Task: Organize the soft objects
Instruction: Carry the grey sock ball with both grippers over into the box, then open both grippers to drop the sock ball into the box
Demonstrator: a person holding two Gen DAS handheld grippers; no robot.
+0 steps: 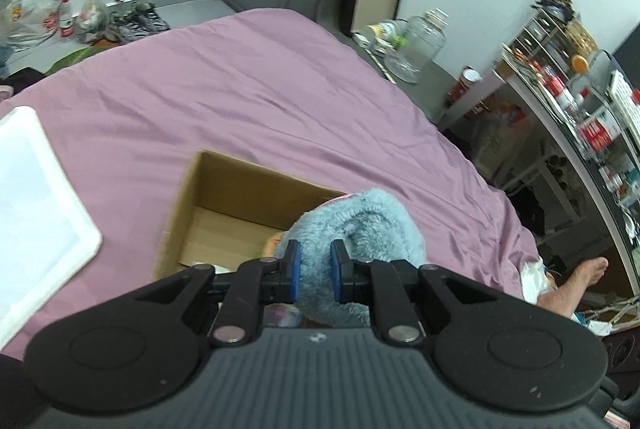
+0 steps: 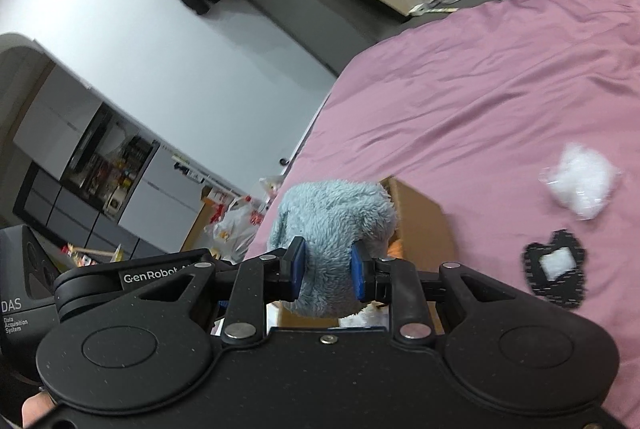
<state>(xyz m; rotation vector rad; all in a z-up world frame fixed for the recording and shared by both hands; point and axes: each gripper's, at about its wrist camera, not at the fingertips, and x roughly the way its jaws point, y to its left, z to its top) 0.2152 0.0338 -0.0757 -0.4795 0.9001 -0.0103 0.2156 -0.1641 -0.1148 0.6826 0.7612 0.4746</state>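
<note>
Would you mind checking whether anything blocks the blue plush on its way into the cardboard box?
Nothing visible does. Both the left gripper and right gripper clamp the blue plush right at the open cardboard box; the box's top is uncovered.

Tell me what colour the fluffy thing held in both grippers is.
Pale blue-grey; the fluffy thing shows best in the right wrist view.

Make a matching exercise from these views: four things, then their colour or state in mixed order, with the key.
Things:
1. plush
2. box
3. sheet
4. jar

States:
A. clear glass, beside the bed
B. open, on the bed
C. pink, wrinkled
D. blue, held by both tongs

Pairs: 1-D, 2-B, 3-C, 4-A. The left tongs and right tongs each pinch the plush.
</note>
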